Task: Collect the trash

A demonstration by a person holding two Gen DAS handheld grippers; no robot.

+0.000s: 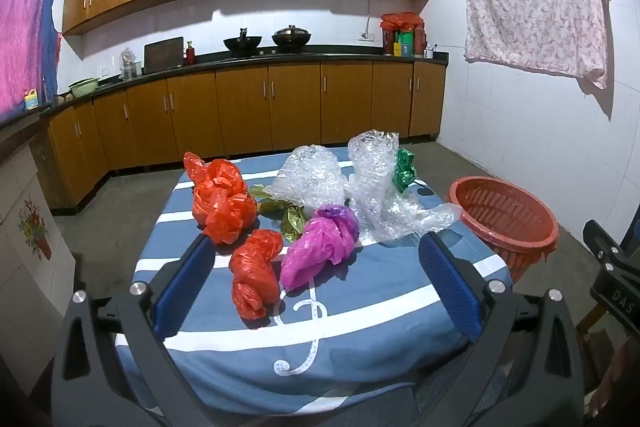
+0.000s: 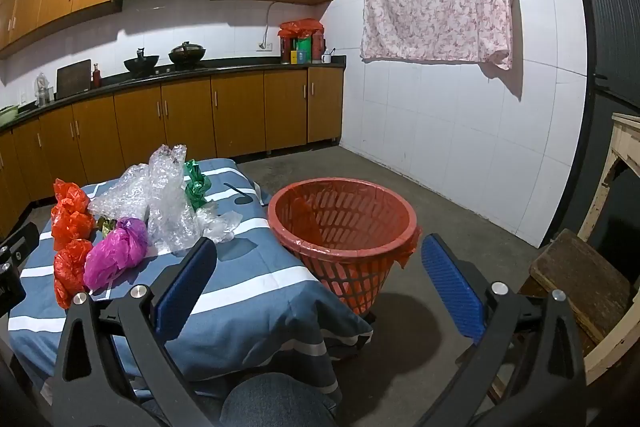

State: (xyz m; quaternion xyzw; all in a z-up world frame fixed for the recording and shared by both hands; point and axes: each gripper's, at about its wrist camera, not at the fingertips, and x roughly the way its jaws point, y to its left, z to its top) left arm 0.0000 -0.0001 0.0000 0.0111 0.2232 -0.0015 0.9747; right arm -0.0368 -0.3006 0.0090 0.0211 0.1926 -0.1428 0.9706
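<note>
Both blue-padded grippers, left [image 1: 316, 291] and right [image 2: 320, 291], gape empty, since crumpled plastic bags [image 1: 320, 243] mid-frame await the red slatted plastic basket [image 2: 344, 223].

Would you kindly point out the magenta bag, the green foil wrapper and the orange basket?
magenta bag [image 1: 320, 247]: left wrist view, middle of its crumpled body.
green foil wrapper [image 1: 405, 171]: left wrist view, its centre.
orange basket [image 2: 344, 219]: right wrist view, inner slatted wall.

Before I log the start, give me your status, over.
Both claws open, empty: left claw, right claw. Bags on the table; basket beside it. Nothing in the way.
</note>
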